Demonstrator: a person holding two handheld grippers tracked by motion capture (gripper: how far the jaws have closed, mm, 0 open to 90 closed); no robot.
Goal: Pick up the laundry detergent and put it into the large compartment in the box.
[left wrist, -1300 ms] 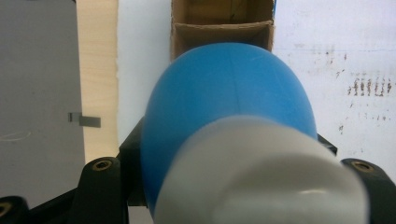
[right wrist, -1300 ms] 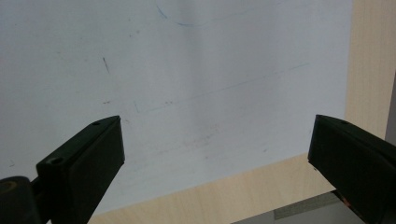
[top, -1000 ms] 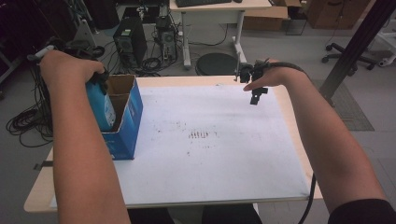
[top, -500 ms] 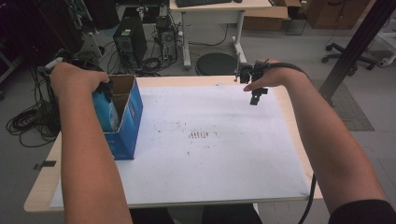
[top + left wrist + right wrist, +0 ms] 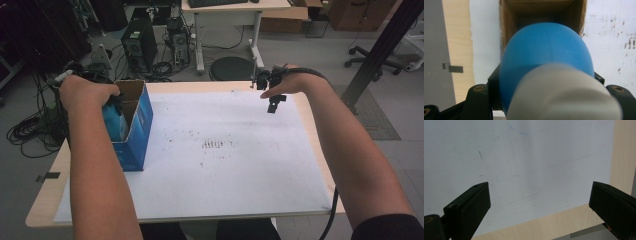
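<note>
My left gripper point(image 5: 546, 86) is shut on a blue rounded object point(image 5: 546, 57) with a white end, which shows blurred close to the camera. It hangs in the mouth of an open cardboard box point(image 5: 509, 22) that is blue on the outside point(image 5: 142, 127). In the high view the person's left hand point(image 5: 85, 92) covers that gripper at the box's top, and a bit of the light blue object point(image 5: 114, 125) shows below it. My right gripper point(image 5: 272, 102) hovers open over the far right part of the white sheet point(image 5: 524, 157), with nothing between its black fingers point(image 5: 467, 210).
The white sheet point(image 5: 225, 150) covers most of the wooden table point(image 5: 52, 175), with faint dark marks point(image 5: 215, 145) at its middle. The box stands at the table's left edge. Beyond the far edge are computer towers point(image 5: 135, 45), cables and a desk.
The left hand has sunk with the blue object, down into the box's opening. The right hand and its gripper have stayed where they were.
</note>
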